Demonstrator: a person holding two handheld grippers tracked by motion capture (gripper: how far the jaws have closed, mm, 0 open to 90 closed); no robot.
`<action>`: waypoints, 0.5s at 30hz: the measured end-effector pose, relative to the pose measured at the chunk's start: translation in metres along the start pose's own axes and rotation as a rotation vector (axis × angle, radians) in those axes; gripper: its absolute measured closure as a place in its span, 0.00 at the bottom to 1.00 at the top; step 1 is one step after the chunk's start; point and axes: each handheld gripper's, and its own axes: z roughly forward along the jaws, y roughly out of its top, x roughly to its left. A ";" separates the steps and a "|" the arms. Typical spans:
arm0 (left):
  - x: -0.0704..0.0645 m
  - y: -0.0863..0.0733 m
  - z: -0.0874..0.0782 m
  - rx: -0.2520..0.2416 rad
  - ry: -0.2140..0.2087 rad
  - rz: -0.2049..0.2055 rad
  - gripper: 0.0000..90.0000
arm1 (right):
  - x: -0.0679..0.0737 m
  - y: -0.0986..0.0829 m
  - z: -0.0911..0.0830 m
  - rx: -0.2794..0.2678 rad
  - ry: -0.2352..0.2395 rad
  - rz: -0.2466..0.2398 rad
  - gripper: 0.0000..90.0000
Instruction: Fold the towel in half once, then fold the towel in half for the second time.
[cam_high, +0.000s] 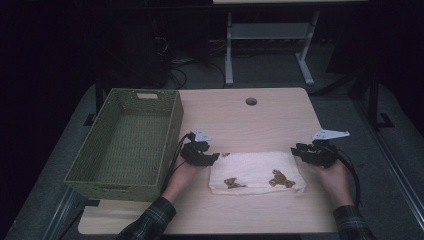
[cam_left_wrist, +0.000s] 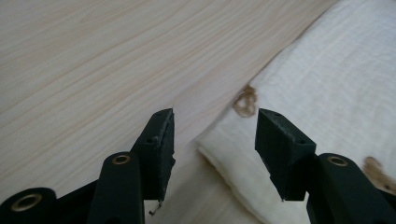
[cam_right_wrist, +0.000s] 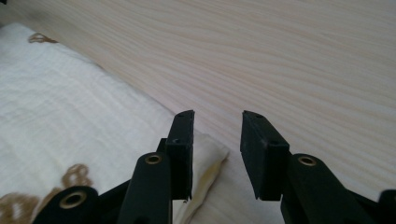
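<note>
Left gripper (cam_high: 214, 157) gaping at the folded towel (cam_high: 256, 172) corner — we're lining up | right gripper (cam_high: 296, 150) gaping likewise, opposite corner | wicker basket (cam_high: 172, 125) waiting beside

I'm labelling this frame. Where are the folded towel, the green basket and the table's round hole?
folded towel (cam_high: 255, 170), high view, bare white middle.
green basket (cam_high: 175, 122), high view, right wall.
round hole (cam_high: 251, 101), high view, its centre.

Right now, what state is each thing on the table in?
Towel: folded, flat on the table, not gripped.
Basket: upright, empty, left of the towel.
Left claw: open, at the towel's far left corner.
Right claw: open, at the towel's far right corner.
</note>
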 end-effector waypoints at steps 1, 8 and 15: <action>0.002 -0.001 0.002 0.001 0.002 -0.007 0.52 | -0.002 0.000 0.003 0.005 -0.003 0.002 0.72; 0.008 -0.001 0.011 0.030 0.030 -0.018 0.54 | -0.007 -0.001 0.019 0.038 0.005 0.014 0.72; 0.010 0.001 0.015 0.035 0.050 -0.030 0.55 | -0.003 -0.005 0.027 0.081 -0.007 -0.017 0.76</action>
